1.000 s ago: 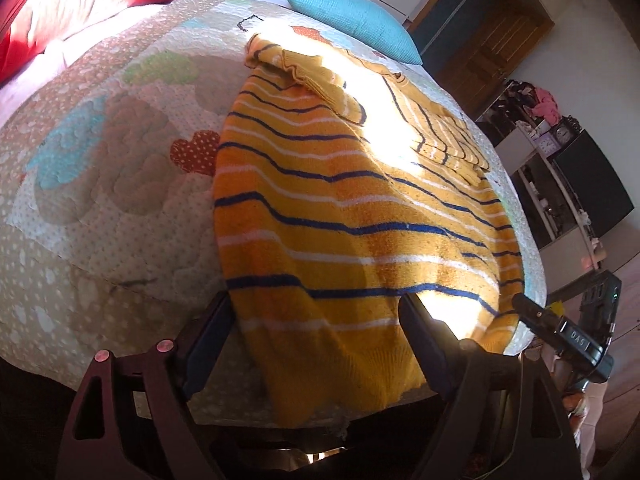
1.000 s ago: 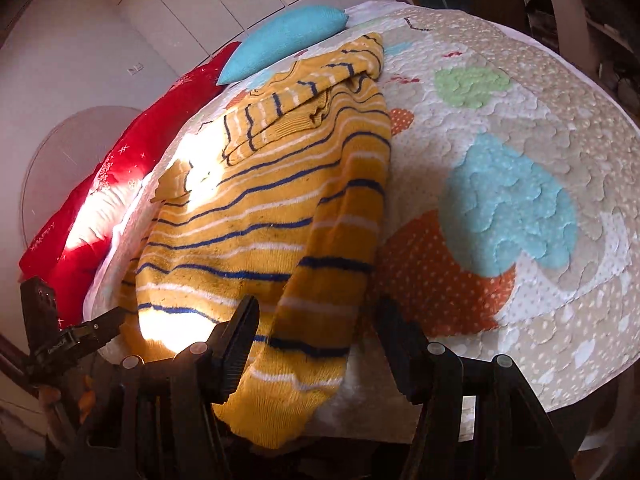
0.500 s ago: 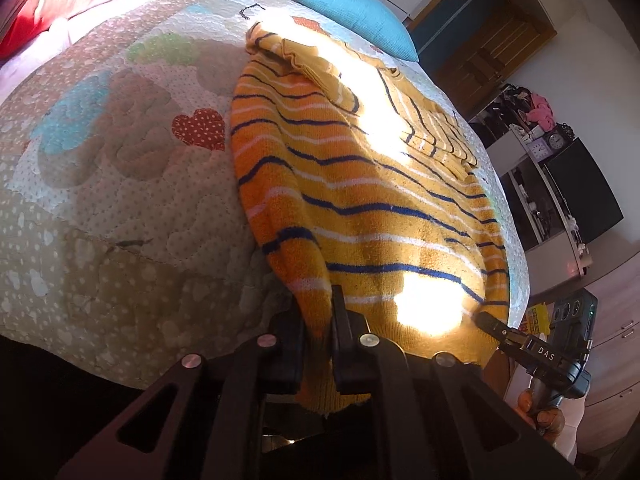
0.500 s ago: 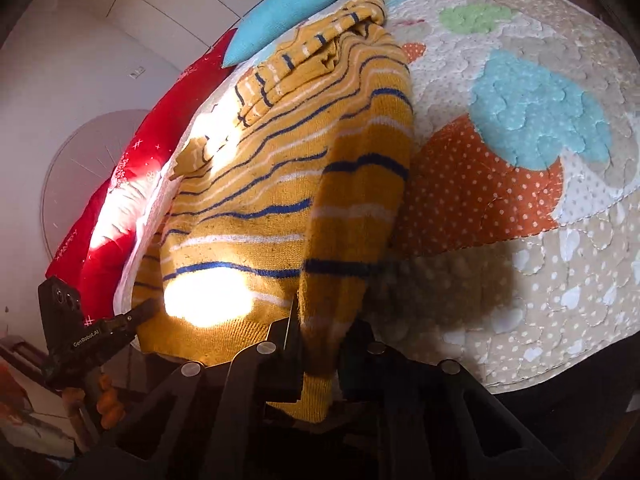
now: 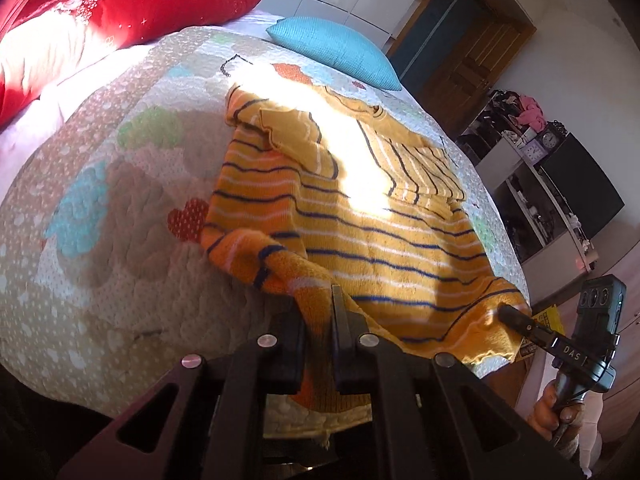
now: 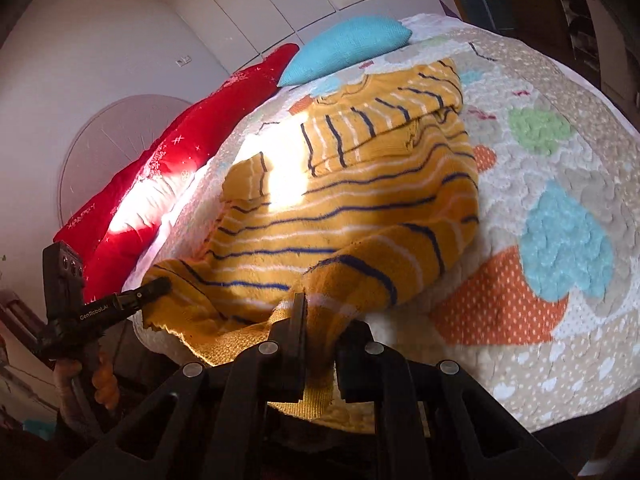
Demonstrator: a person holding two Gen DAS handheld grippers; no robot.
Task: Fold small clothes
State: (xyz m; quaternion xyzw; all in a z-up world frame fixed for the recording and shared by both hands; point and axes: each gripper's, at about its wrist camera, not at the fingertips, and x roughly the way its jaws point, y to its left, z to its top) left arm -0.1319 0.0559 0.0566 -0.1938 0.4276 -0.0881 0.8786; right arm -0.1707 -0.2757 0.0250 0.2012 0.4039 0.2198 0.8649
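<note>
Yellow knit sweater with navy and white stripes (image 5: 360, 216) on quilted bed (image 5: 100, 280); left tongs (image 5: 320, 320) and right tongs (image 6: 316, 320) each clenched on its hem corners.

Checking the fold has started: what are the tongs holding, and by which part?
Both tongs, left and right, pinch the striped sweater by its bottom hem, one near each corner.

- The sweater (image 5: 372, 232) was fuzzy, rough knit.
- The quilt (image 5: 120, 264) was stitched, puckered matt cloth.
- The red pillow (image 5: 120, 12) looked soft; the blue one (image 5: 336, 52) ribbed.
- The gripper (image 5: 320, 320) was matt black plastic with shiny metal screws.
</note>
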